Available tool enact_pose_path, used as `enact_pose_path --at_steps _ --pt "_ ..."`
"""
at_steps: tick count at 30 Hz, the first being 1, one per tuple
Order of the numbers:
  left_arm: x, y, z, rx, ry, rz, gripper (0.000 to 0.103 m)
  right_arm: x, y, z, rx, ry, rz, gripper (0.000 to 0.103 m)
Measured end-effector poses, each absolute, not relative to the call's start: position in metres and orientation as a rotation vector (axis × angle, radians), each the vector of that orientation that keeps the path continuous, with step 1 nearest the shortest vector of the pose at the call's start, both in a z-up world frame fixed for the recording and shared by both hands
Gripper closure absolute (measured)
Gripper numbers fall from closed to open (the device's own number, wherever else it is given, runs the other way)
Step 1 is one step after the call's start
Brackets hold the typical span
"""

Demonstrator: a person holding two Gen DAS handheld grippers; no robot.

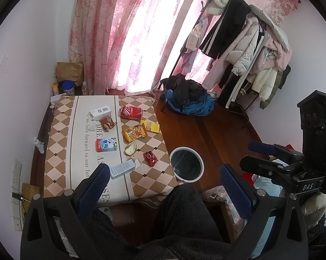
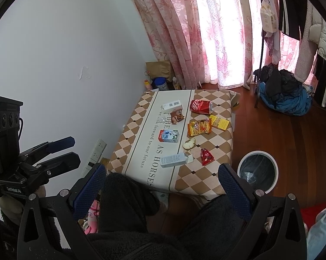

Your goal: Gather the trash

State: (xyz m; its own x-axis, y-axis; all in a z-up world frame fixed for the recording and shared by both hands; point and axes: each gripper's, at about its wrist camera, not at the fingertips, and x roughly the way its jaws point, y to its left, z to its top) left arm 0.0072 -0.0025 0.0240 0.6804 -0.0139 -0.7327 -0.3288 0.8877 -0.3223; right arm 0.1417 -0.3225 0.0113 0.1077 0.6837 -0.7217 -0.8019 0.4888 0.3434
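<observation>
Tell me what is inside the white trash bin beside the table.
The white trash bin holds a dark liner with one pale crumpled scrap lying in it. The bottom is too dark to see.

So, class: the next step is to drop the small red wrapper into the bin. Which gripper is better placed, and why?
Probably the right gripper: the red wrapper and the bin lie on its side. The left gripper is open too.

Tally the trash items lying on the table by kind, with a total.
Cartons and boxes: 3: white box, milk carton, pale blue box
Snack wrappers and packets: 4: brown, orange, yellow, red
Cans: 1: red can
Peel scraps: 1
Total: 9
</observation>
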Motion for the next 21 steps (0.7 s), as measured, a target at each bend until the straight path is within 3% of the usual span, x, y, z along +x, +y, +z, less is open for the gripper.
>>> enact_pose_path --at_steps 21 --pt "0.0071 -0.0033 0.0231 -0.458 0.807 0.185 0.0 0.1429 -0.3147 0.0157 -0.151 0.963 1.103 0.0"
